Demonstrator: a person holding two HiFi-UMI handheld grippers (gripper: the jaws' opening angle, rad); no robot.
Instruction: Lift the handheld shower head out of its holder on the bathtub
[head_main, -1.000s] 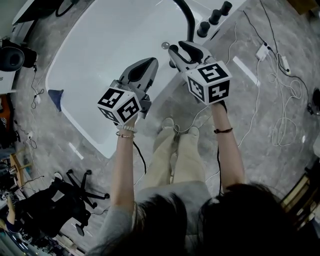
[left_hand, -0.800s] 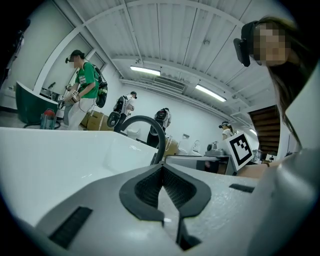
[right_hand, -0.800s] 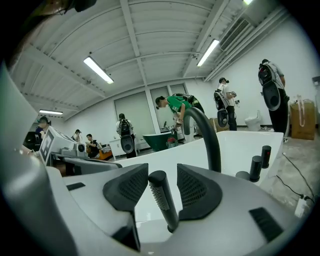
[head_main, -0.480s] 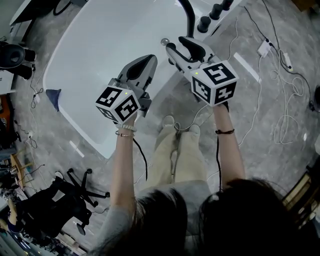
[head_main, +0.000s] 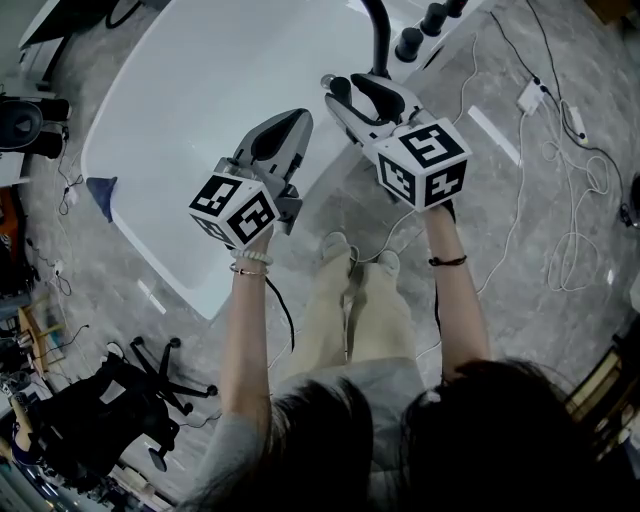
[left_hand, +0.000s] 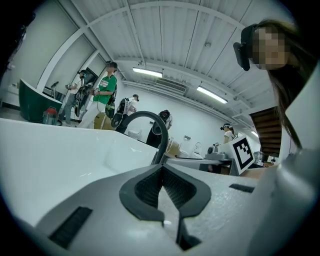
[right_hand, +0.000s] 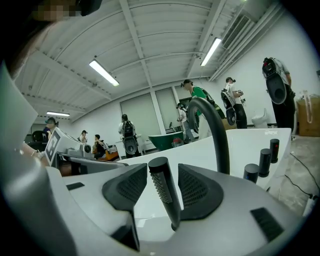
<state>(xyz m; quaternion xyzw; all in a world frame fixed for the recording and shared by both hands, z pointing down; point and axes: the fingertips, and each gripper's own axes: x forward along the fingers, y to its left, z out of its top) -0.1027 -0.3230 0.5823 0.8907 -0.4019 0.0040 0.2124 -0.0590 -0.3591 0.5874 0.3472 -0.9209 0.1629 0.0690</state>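
Note:
The handheld shower head (right_hand: 162, 192), a slim black stick with a perforated face, stands a little tilted in its holder on the white bathtub (right_hand: 240, 145). My right gripper (right_hand: 162, 170) is open around it. Its jaws have just been opening, and a gap shows on each side of the stick. In the head view the right gripper (head_main: 345, 92) sits at the tub's rim by the shower head (head_main: 327, 80). My left gripper (head_main: 285, 125) hovers over the bathtub (head_main: 200, 90), away from the holder. Seen in its own view, the left gripper (left_hand: 162, 167) is shut with nothing in it.
A curved black faucet spout (right_hand: 217, 130) (head_main: 378, 25) rises just behind the shower head. Black knobs (right_hand: 263, 160) (head_main: 410, 45) stand to its right. Cables (head_main: 560, 200) lie on the stone floor at the right, an office chair (head_main: 150, 390) at lower left. People stand in the background.
The right gripper's jaws have spread wider around the shower head and shifted slightly left along the rim. The left gripper has hardly moved.

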